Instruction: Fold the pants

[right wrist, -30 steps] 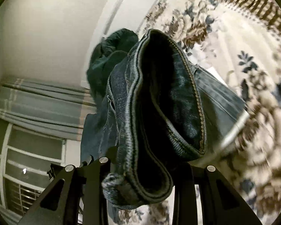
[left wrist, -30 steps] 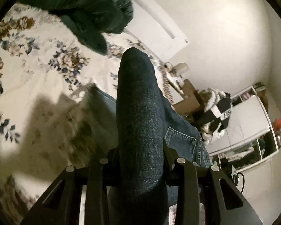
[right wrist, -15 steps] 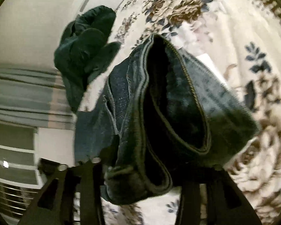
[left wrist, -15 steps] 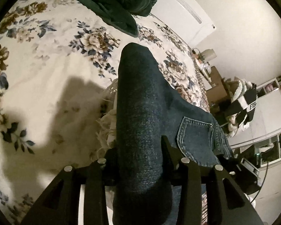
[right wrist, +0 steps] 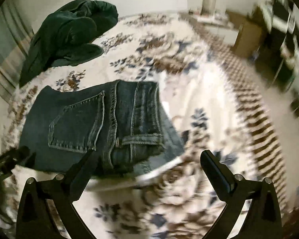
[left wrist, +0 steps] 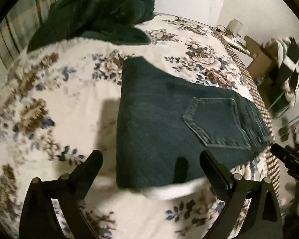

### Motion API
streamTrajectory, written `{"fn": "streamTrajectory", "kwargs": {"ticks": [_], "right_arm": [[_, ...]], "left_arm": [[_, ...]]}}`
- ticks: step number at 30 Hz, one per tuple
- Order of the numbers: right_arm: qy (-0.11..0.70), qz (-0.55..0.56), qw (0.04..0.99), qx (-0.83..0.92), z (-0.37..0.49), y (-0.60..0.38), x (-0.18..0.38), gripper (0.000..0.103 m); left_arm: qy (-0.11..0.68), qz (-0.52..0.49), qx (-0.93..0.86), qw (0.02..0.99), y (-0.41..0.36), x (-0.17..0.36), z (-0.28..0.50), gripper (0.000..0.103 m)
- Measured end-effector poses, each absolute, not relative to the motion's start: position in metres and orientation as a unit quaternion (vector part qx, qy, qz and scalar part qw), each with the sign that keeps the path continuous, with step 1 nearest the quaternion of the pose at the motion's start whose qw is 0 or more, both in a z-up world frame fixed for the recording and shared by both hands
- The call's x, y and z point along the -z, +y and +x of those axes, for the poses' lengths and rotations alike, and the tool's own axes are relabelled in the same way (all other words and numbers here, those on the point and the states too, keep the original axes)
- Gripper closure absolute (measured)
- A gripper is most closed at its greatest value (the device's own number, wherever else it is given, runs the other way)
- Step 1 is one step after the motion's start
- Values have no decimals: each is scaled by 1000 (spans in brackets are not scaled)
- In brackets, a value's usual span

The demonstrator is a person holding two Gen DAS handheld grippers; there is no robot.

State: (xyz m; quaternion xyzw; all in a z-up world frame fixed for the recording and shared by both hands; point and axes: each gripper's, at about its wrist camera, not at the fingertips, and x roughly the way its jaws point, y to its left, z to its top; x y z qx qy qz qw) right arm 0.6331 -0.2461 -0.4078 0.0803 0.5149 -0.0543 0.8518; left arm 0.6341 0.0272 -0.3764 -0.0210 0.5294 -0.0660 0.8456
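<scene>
Dark blue jeans (left wrist: 165,123) lie folded flat on the flowered bedspread (left wrist: 49,103), back pocket up. They also show in the right wrist view (right wrist: 93,127), with the waistband and hems stacked at their right side. My left gripper (left wrist: 151,159) is open and empty, just above the near edge of the folded jeans. My right gripper (right wrist: 147,159) is open and empty, over the jeans' near right corner. The tip of the right gripper shows at the right edge of the left wrist view (left wrist: 289,159).
A crumpled dark green garment (left wrist: 97,14) lies at the far side of the bed, also seen in the right wrist view (right wrist: 69,33). A white edge (left wrist: 175,191) sticks out under the jeans. Boxes and shelves (left wrist: 285,59) stand beyond the bed's right edge.
Both grippers have let go of the jeans and opened. The jeans, held up before, now lie folded on the bed. Both grippers have pulled back.
</scene>
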Motion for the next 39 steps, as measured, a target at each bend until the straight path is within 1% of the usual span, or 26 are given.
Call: {"fn": "streamTrajectory", "kwargs": {"ticks": [3, 12, 23, 30, 34, 39], "right_arm": [[504, 78, 858, 61, 607, -244, 380, 0], [442, 55, 893, 65, 505, -237, 267, 0], [364, 37, 930, 30, 346, -241, 113, 0], [331, 33, 943, -2, 245, -244, 37, 0], [322, 25, 947, -11, 200, -245, 11, 0], [316, 19, 948, -20, 154, -241, -15, 0]], "left_arm": [[517, -18, 67, 853, 20, 355, 614, 3], [453, 2, 33, 891, -4, 254, 531, 4], [389, -3, 17, 921, -18, 133, 391, 4], [349, -5, -5, 937, -28, 78, 313, 4], [342, -9, -13, 940, -32, 59, 281, 4], [342, -8, -17, 939, -31, 48, 249, 3]]}}
